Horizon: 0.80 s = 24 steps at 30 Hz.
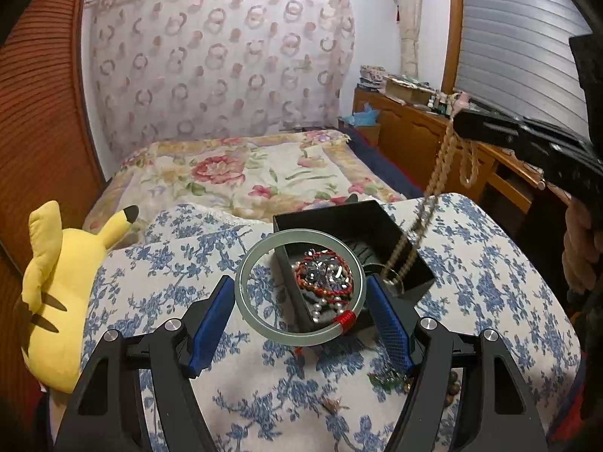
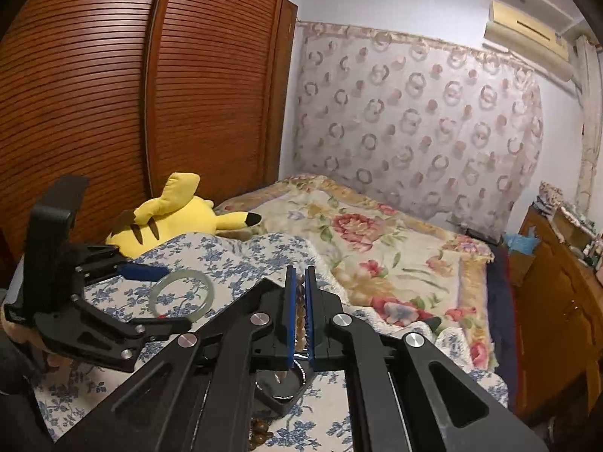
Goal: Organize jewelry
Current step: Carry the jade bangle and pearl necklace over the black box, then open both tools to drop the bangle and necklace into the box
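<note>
The black box [image 1: 392,226] sits on the blue-flowered cloth [image 1: 490,263] with its top open to approach from above, though a beaded strand [image 1: 437,173] hangs into its right side and a pale green bangle [image 1: 248,263] floats across its near left corner. Bare cloth lies open left of the box. A yellow plush toy [image 1: 56,282] blocks the far left edge. Small loose pieces [image 1: 388,378] clutter the near right.

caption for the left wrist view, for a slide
Left gripper holds a jade bangle over the black jewelry box.
</note>
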Available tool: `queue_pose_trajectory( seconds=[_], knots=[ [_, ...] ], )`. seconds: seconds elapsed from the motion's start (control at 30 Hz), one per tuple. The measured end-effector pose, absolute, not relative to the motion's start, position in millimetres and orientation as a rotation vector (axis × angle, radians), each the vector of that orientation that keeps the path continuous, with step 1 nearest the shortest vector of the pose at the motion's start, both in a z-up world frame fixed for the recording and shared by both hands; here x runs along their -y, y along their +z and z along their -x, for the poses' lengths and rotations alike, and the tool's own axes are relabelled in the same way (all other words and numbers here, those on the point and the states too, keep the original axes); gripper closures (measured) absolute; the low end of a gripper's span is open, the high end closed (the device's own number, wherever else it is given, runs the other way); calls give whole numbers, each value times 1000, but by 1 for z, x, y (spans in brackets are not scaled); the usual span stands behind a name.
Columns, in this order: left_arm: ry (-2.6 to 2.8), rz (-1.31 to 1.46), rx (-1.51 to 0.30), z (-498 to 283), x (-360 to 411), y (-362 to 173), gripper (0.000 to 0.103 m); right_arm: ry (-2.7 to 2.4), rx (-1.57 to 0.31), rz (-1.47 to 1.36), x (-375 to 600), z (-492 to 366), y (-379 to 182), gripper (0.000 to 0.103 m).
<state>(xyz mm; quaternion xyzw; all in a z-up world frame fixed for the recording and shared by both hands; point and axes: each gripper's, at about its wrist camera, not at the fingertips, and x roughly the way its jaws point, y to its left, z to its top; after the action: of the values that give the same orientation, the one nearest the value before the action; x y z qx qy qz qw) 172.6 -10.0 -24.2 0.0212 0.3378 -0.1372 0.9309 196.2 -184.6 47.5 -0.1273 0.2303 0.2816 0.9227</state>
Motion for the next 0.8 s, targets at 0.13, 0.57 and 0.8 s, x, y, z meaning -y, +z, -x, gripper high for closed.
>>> queue_pose_trajectory(
  seconds=[0.13, 0.57, 0.8],
  knots=[
    [-283, -42, -705, -184, 12, -27, 35, 589, -476, 262, 182, -201, 44, 98],
    [-302, -56, -742, -213, 27, -37, 35, 563, -534, 257, 179, -263, 26, 97],
    [-312, -66, -760, -227, 36, -43, 35, 574, -591, 230, 186, -273, 4, 85]
  ],
)
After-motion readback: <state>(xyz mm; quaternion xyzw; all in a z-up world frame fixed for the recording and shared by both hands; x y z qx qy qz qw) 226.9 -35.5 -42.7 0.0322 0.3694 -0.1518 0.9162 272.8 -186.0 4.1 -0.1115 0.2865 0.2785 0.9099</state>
